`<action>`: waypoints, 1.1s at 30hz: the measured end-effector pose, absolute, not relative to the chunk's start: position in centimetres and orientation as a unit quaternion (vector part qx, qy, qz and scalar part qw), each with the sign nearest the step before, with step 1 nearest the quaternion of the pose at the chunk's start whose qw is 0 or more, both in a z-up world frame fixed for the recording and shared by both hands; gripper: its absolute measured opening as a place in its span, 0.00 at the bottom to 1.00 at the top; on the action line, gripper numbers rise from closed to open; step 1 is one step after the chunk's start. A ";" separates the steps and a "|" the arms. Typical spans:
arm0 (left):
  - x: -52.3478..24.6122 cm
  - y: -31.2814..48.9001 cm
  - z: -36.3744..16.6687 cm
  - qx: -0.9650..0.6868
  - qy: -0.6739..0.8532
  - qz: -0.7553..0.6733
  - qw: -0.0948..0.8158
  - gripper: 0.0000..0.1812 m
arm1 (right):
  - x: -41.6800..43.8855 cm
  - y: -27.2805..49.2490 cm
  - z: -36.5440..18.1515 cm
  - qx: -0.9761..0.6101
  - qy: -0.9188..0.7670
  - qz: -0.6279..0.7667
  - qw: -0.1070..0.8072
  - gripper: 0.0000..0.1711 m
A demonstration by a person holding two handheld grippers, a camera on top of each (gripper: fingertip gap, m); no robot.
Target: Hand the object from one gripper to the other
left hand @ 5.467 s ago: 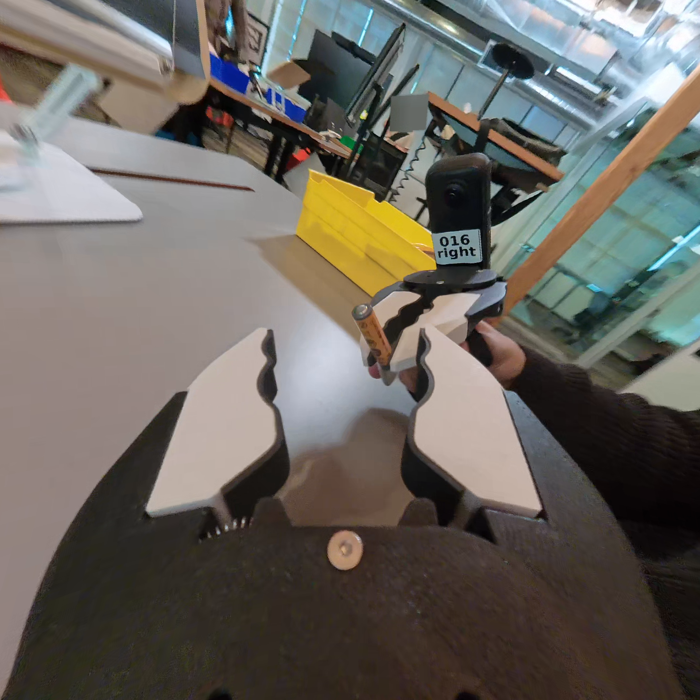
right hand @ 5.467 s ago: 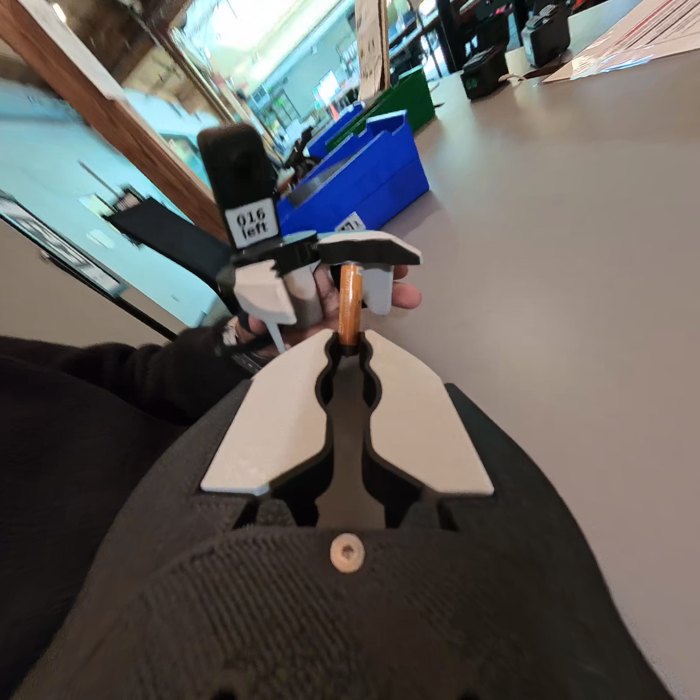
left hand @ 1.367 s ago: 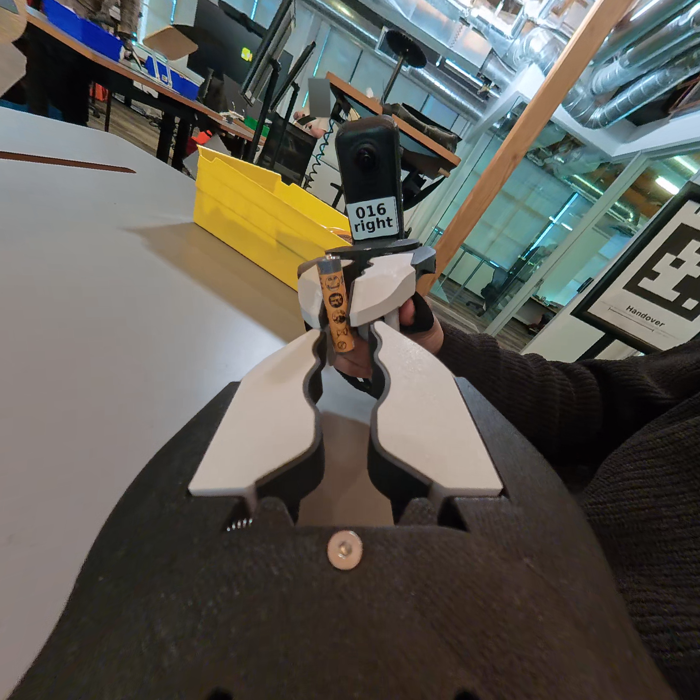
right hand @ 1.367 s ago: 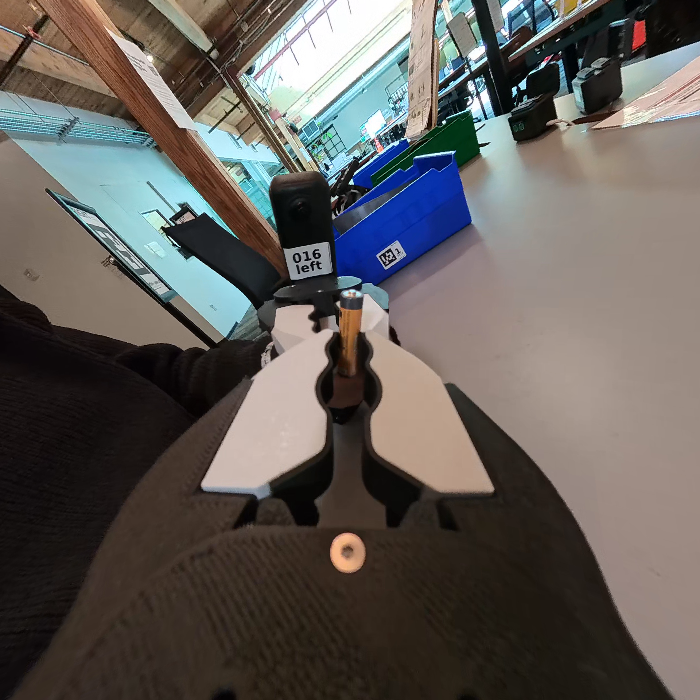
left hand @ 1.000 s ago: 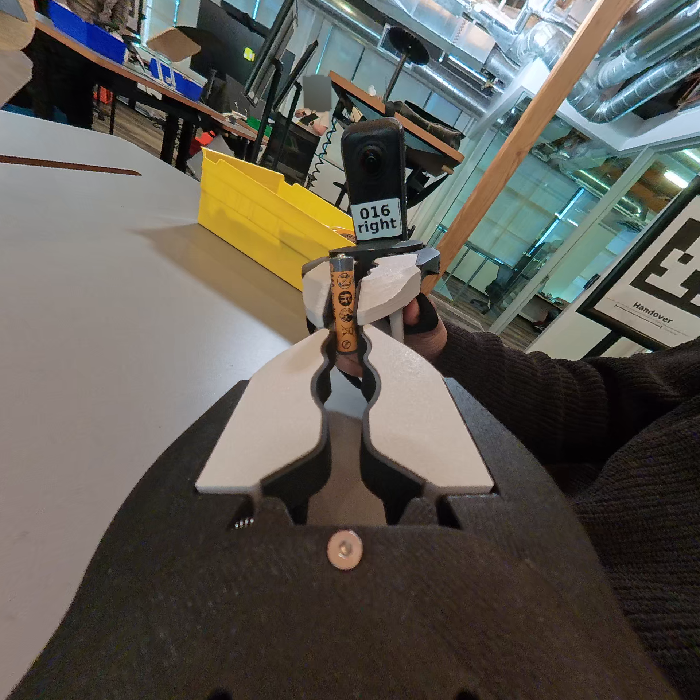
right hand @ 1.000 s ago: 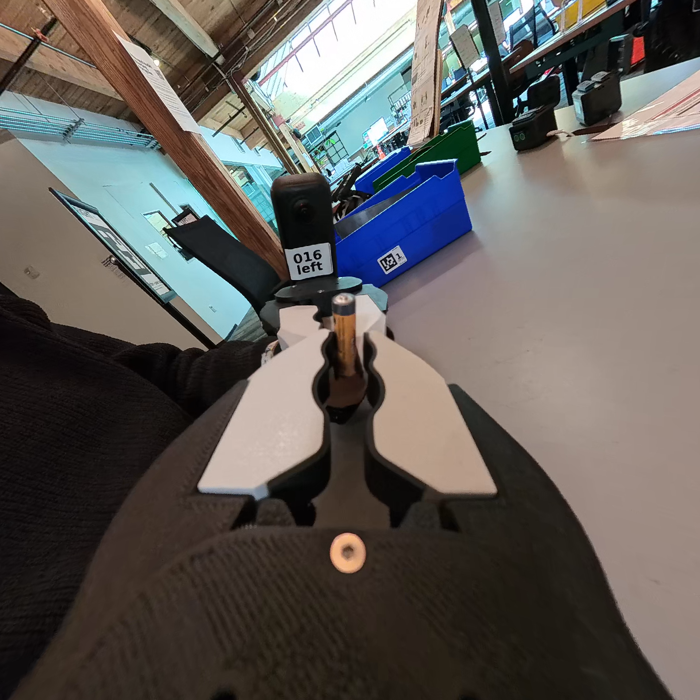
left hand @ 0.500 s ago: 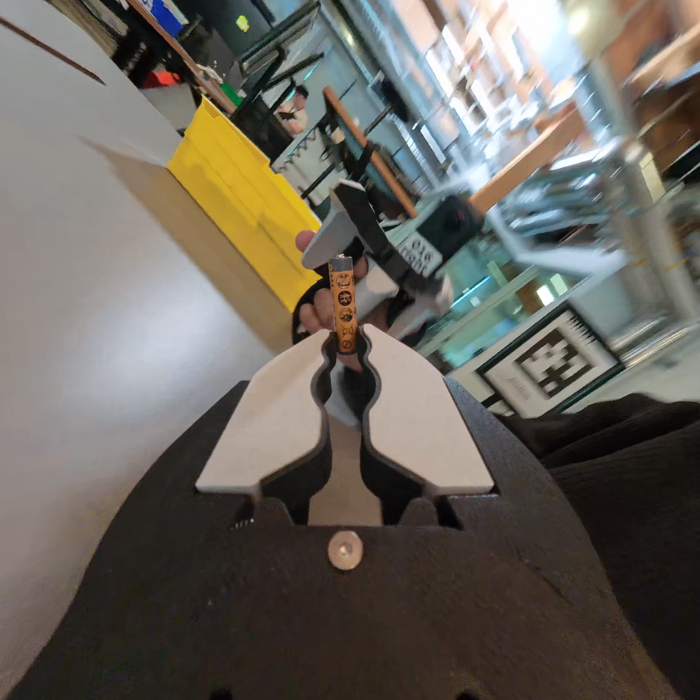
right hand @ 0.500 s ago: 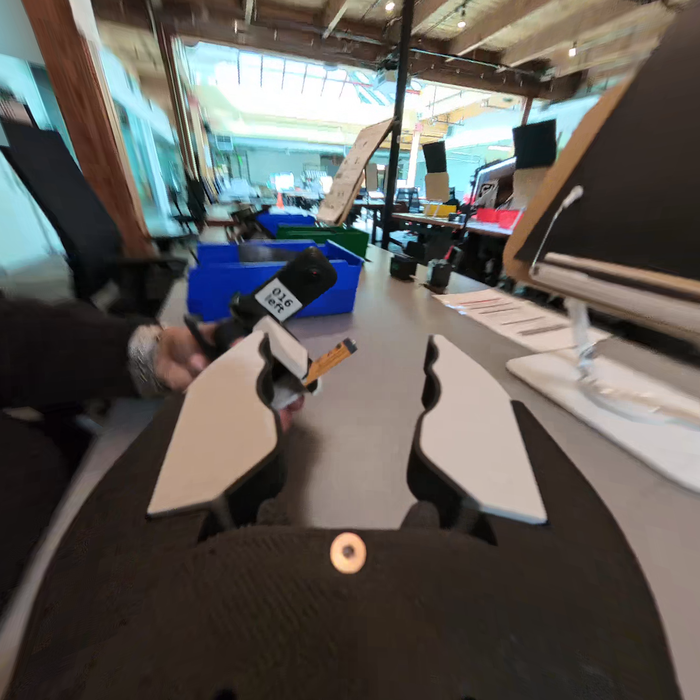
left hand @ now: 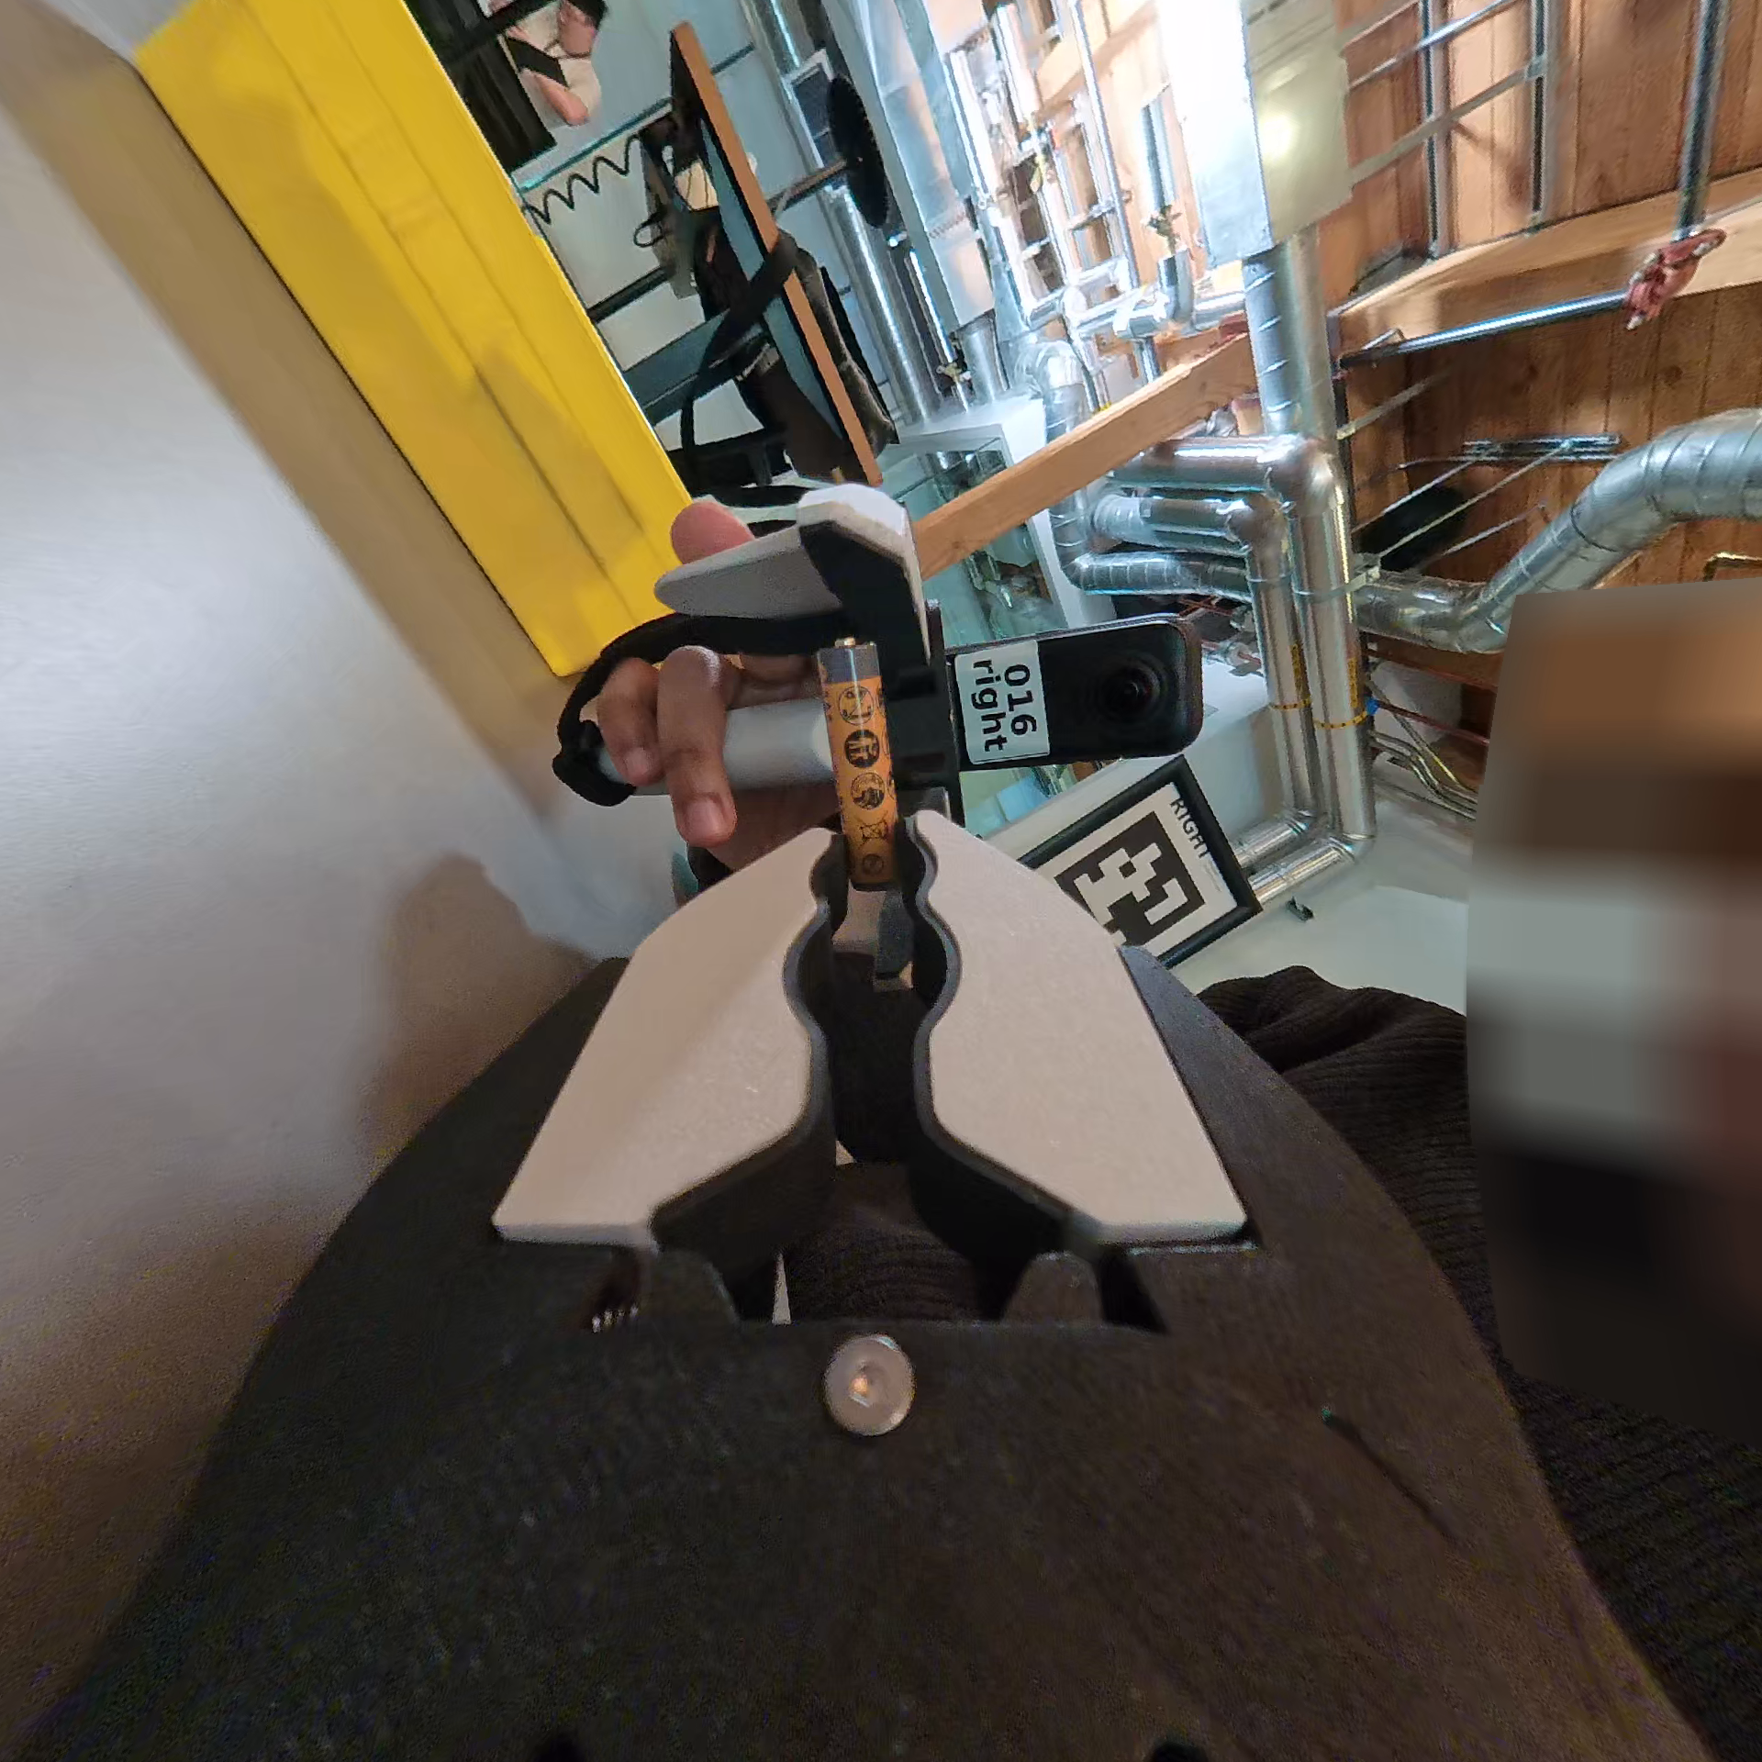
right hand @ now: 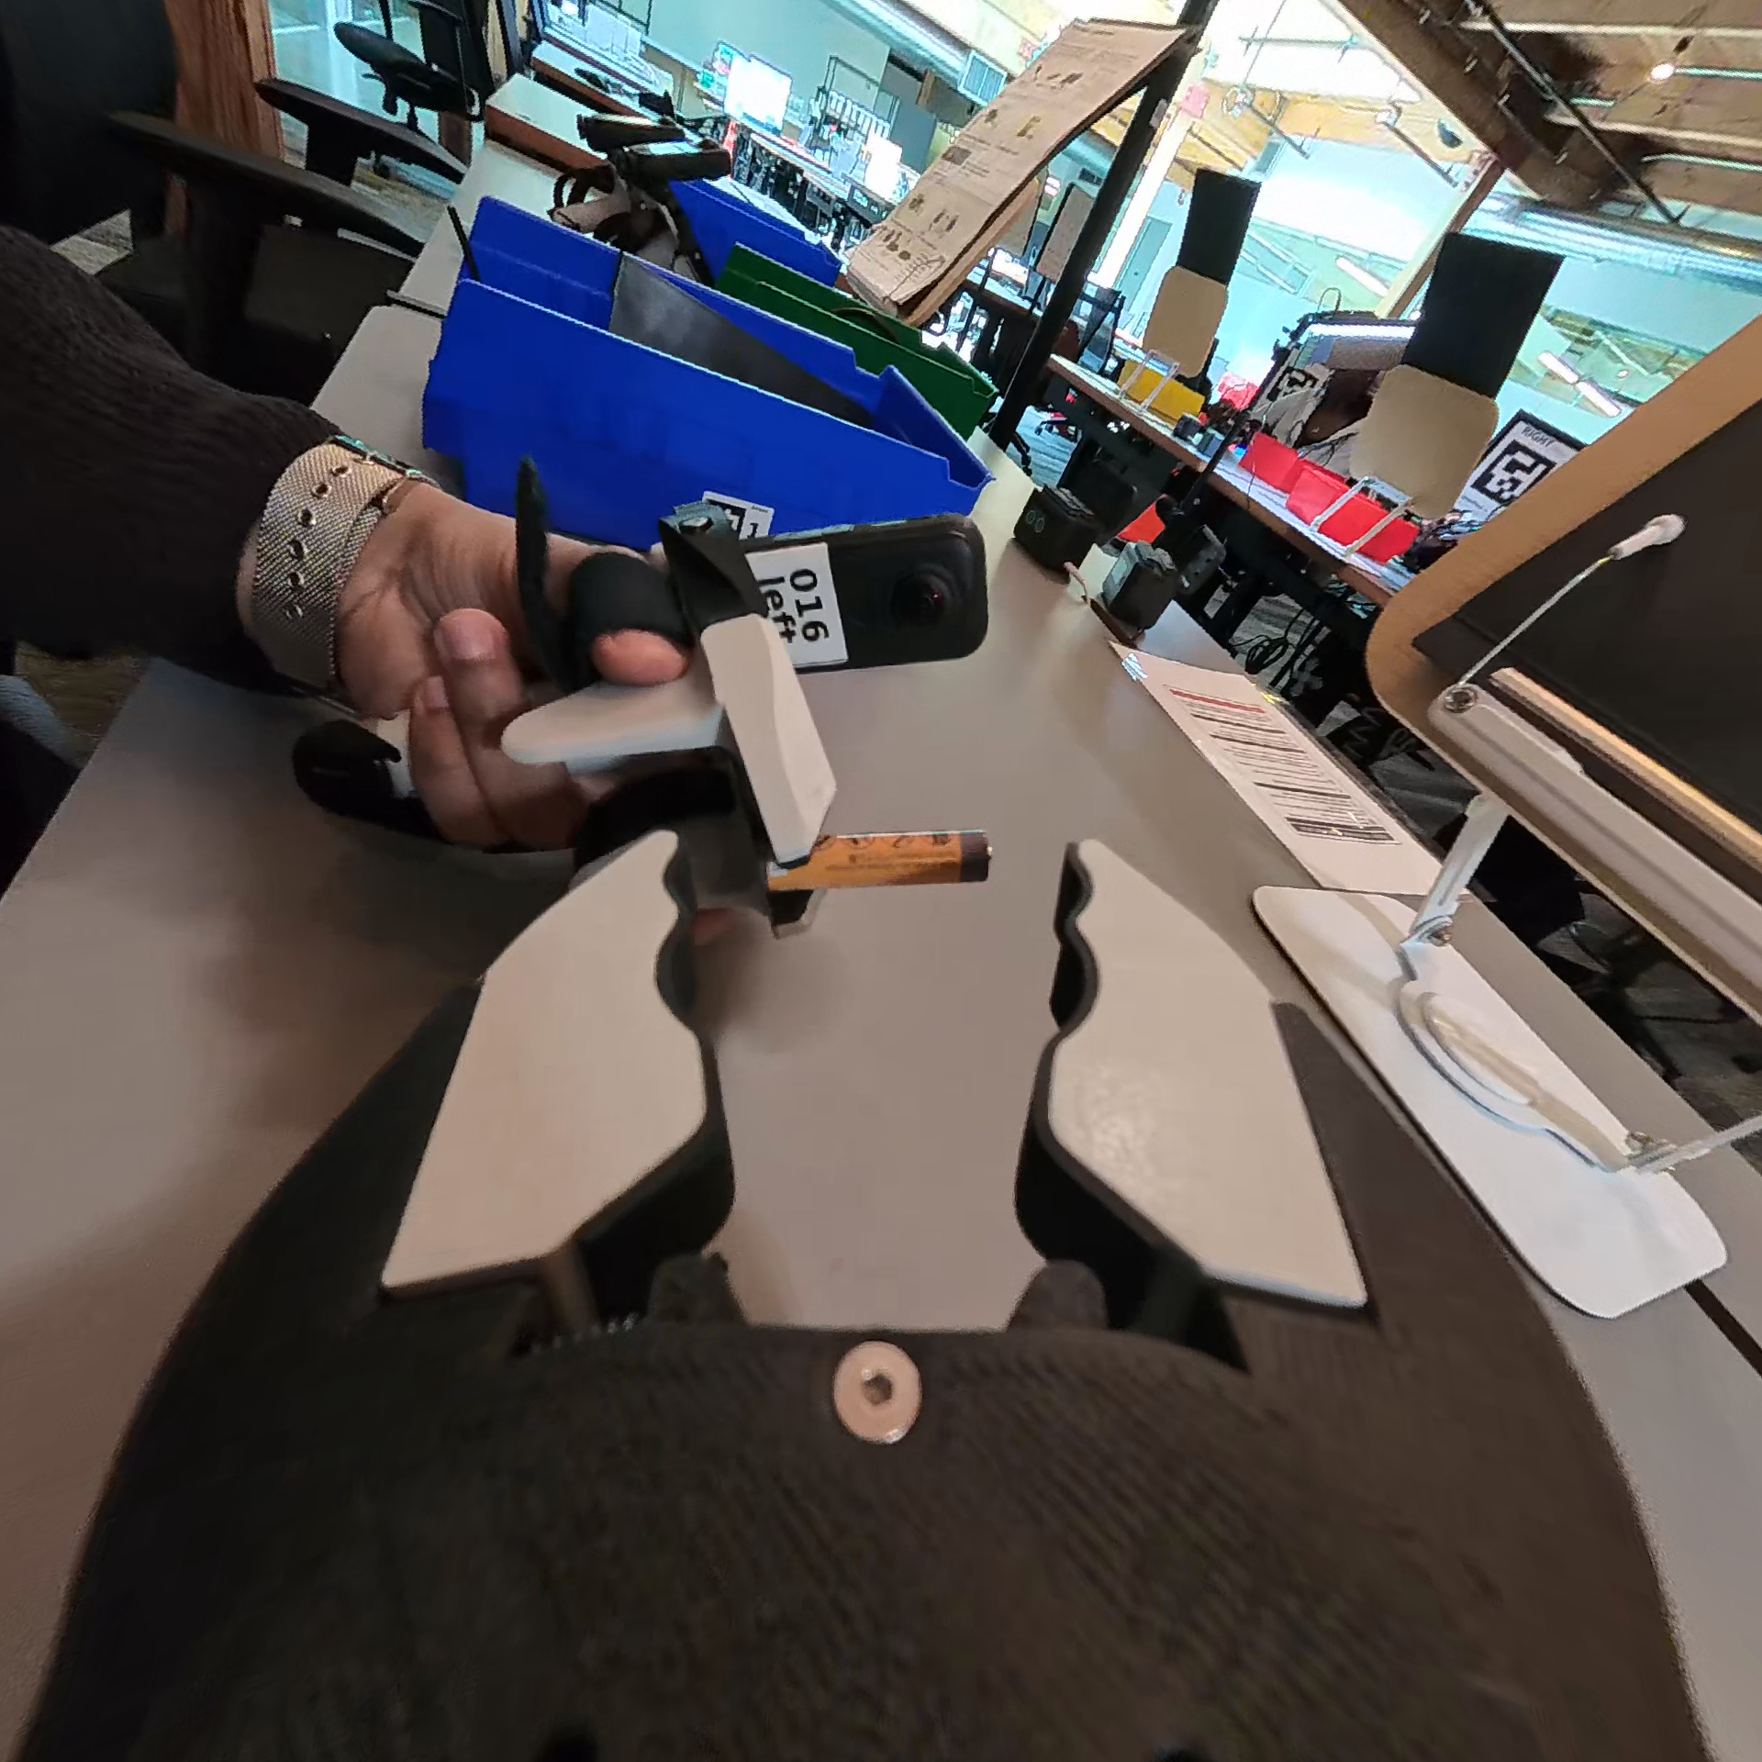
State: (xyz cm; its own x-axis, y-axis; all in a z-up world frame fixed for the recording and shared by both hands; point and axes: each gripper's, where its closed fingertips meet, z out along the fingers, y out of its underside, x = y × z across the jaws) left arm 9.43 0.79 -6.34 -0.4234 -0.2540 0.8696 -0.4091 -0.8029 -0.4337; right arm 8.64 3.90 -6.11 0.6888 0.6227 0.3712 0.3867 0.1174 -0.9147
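An orange battery with a dark end (left hand: 863, 763) is clamped by its lower end between the tips of my left gripper (left hand: 866, 858), which is shut on it. In the right wrist view the battery (right hand: 887, 863) lies level, sticking out to the right of the left gripper (right hand: 796, 877), a little above the grey table (right hand: 906, 1096). My right gripper (right hand: 872, 868) is wide open and empty, with the battery's free end just beyond the gap between its tips. In the left wrist view one white finger (left hand: 753, 583) of the right gripper shows behind the battery.
A yellow bin (left hand: 381, 238) stands on the table beyond the grippers. In the right wrist view a blue bin (right hand: 667, 420) and a green bin (right hand: 858, 334) stand at the back left. A printed sheet (right hand: 1268, 753) and a white stand base (right hand: 1487, 1077) lie to the right.
My left gripper closed on the battery while the right still held it. The right gripper then opened and let go. Both grippers have turned, and the battery now lies level.
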 end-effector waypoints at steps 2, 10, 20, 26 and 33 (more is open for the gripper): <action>9.4 0.7 -6.3 0.533 -0.310 0.786 0.052 0.06 | 8.5 3.9 -6.3 -0.659 -0.388 0.089 0.638 0.41; 9.3 0.2 -6.2 0.525 -0.317 0.787 0.065 0.06 | 8.2 3.8 -6.5 -0.661 -0.397 0.077 0.633 0.29; 9.4 0.5 -5.3 0.510 -0.311 0.801 0.037 0.13 | 8.6 3.7 -6.0 -0.667 -0.377 0.089 0.636 0.28; 9.6 2.4 -4.7 0.520 -0.289 0.803 -0.036 0.19 | 9.2 3.6 -5.1 -0.680 -0.322 0.159 0.639 0.28; 9.5 4.8 -4.4 0.540 -0.278 0.783 -0.137 0.19 | 10.1 3.1 -3.4 -0.674 -0.248 0.274 0.640 0.28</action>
